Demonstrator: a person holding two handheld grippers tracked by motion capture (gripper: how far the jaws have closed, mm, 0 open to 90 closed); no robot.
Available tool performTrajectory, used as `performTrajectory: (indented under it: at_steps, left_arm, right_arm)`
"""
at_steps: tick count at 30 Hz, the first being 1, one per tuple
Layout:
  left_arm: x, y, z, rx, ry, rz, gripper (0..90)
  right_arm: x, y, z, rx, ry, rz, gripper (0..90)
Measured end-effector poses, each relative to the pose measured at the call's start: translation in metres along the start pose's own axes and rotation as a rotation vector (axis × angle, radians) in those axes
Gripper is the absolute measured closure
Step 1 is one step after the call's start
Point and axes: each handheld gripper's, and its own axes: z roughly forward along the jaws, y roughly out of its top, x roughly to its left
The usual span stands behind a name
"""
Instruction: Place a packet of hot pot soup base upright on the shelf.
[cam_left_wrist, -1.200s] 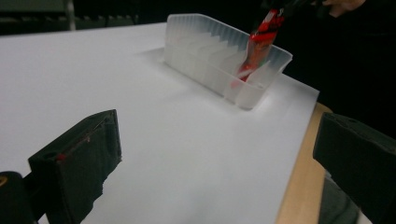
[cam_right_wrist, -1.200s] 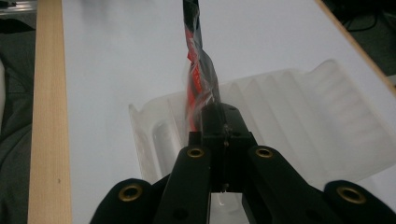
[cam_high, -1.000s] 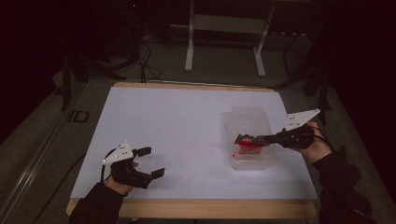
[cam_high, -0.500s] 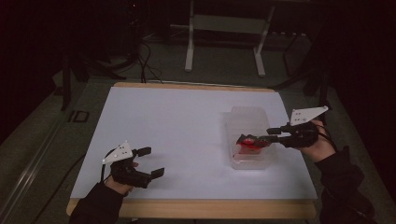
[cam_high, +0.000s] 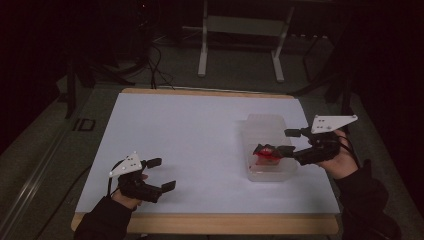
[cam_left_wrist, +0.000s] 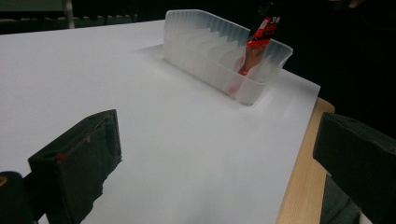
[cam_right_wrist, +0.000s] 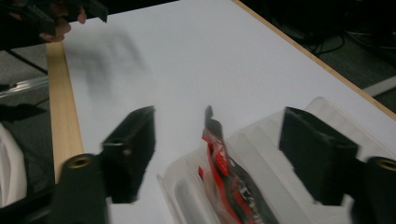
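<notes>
Near edge of the worktop (cam_high: 200, 150), high view: the left tool (cam_high: 159, 174) rests low on the white sheet, well apart from the clear tray (cam_high: 270, 150) and on the person's left of it. Its jaws stand wide and hold nothing; the left gripper view confirms this, with bare sheet between the two black jaws. The left hand (cam_high: 127, 192) lies flat behind it, forearm entering from the bottom edge, idle.

Mid-field: the clear tray, a slotted plastic bin, sits on the sheet toward the worktop's right side. The red packet (cam_high: 263, 156) stands on edge in the tray's near end, tilted, its dark top rising above the rim. In the left gripper view the red packet (cam_left_wrist: 256, 46) leans against the tray's end wall (cam_left_wrist: 261, 86).

The right tool (cam_high: 289, 141) reaches in from the tray's right, held level, wrist roughly horizontal and the grey plate uppermost. Its jaws are spread, one to either side of the packet; the right gripper view shows the red packet (cam_right_wrist: 223, 172) between them with a gap on each side, so the tool is released.

Judgement: the packet appears placed in the tray, so the deposit looks done; what remains is to draw the right tool clear, and whether further items follow cannot be told.

Beyond the tray: table legs and cables on a dark floor.
</notes>
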Motion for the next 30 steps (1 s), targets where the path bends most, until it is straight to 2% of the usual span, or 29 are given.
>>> performTrajectory:
  at_steps: [2,4,5,7,9,14,18,19,22,28,30]
  left_arm:
    - [-0.001,0.0,0.0,0.005,0.004,0.006,1.0]
    - [-0.001,0.0,0.0,0.005,0.004,0.006,1.0]
    - [-0.001,-0.001,0.0,0.005,0.005,0.01,1.0]
    - [-0.001,-0.001,0.0,0.006,0.004,0.015,1.0]
    - [-0.001,-0.002,0.0,0.011,0.008,0.021,1.0]
    - [-0.001,-0.004,0.001,0.016,0.009,0.026,1.0]
    - [-0.002,-0.003,0.001,0.01,0.011,0.026,1.0]
    - [-0.002,-0.003,0.001,0.009,0.01,0.026,1.0]
    - [-0.001,-0.004,0.001,0.008,0.01,0.019,1.0]
    - [-0.002,-0.005,0.002,0.016,0.015,0.03,1.0]
    - [-0.002,-0.005,0.001,0.019,0.014,0.033,1.0]
  right_arm:
    - [0.007,0.001,0.002,0.004,-0.001,0.007,17.0]
    - [0.01,0.002,0.003,-0.001,-0.004,0.008,15.9]
    - [0.018,0.002,0.005,-0.017,0.012,0.012,12.4]
    - [0.024,0.002,0.005,-0.035,0.028,0.026,11.5]
    - [0.031,0.001,0.007,-0.059,0.028,0.054,11.2]
    - [0.049,-0.004,0.015,-0.057,0.02,0.046,11.2]
    - [0.06,-0.009,0.019,-0.094,0.001,0.05,11.2]
    - [0.065,-0.012,0.021,-0.119,-0.014,0.08,12.3]
    - [0.072,-0.018,0.023,-0.145,-0.02,0.096,13.0]
    - [0.083,-0.028,0.03,-0.142,-0.031,0.092,12.9]
    - [0.088,-0.031,0.032,-0.156,-0.029,0.102,12.9]
